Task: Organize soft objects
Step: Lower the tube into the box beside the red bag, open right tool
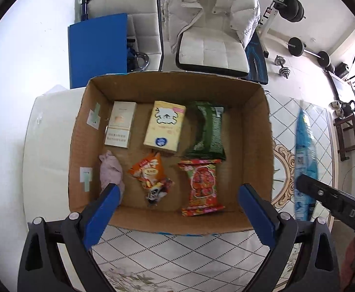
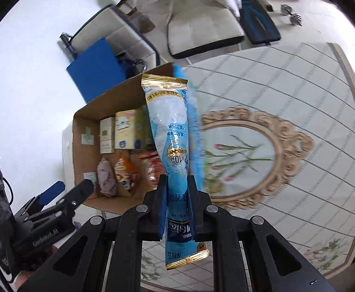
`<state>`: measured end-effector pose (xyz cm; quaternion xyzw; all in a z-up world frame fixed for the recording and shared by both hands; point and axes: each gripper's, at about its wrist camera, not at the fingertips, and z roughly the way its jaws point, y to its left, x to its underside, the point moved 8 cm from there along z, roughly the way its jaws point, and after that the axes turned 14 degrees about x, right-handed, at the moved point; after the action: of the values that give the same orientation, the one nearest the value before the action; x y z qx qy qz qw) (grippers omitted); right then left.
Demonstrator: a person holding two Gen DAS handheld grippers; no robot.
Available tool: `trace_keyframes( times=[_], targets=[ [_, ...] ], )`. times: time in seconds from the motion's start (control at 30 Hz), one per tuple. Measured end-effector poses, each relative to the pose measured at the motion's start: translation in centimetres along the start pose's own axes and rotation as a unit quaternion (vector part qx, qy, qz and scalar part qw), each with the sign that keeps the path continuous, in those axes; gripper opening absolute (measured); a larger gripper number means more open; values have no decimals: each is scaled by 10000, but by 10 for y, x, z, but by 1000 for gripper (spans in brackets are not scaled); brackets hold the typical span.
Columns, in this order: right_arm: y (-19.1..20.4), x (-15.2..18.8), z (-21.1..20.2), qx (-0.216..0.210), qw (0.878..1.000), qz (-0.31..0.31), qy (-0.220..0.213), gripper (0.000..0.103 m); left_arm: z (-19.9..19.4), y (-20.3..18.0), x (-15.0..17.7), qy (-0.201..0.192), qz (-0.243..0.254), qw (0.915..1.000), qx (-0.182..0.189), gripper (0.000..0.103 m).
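Brown corrugated cardboard box [image 1: 255, 131] sits on my patterned bench [image 1: 177, 250], already holding seven things in two rows: a white carton [image 1: 120, 124], a pale yellow tissue pack [image 1: 164, 125] and a dark green packet [image 1: 207, 131] at the back, with a red printed snack bag [image 1: 201, 186], an orange snack pouch [image 1: 150, 177] and a crumpled lilac cloth [image 1: 110, 172] in front. I judge the job nearly done. My right gripper [image 2: 177, 209] has its fingers clamped on a long light-blue foil pouch [image 2: 171, 131], held above the bench beside the box, not yet inside. My left gripper [image 1: 177, 209] hangs over the box, fingers wide apart and empty.
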<state>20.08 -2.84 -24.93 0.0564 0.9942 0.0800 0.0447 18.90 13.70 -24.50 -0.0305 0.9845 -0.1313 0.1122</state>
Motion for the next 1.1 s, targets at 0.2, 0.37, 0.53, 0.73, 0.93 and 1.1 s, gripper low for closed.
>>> trace_keyframes(
  times=[0.2, 0.37, 0.53, 0.73, 0.93, 1.1],
  targets=[
    [25, -16, 51, 594, 9982, -87, 44, 16, 23, 39, -6, 128, -45, 9999, -27, 100],
    [24, -18, 84, 1006, 9948, -127, 131, 16, 46, 54, -2, 319, -210, 9992, 90, 100],
    [18, -17, 100, 1237, 9921, -111, 198, 16, 58, 58, -2, 392, -192, 9990, 103, 100],
    [13, -18, 107, 1310, 9909, -76, 315, 23, 58, 57, -5, 352, -127, 9993, 81, 100],
    [15, -17, 89, 1278, 9915, -162, 176, 62, 48, 57, -9, 239, -114, 9996, 38, 100],
    [15, -8, 73, 1534, 9873, -396, 62, 80, 32, 60, -8, 107, -124, 9999, -46, 100]
  ],
)
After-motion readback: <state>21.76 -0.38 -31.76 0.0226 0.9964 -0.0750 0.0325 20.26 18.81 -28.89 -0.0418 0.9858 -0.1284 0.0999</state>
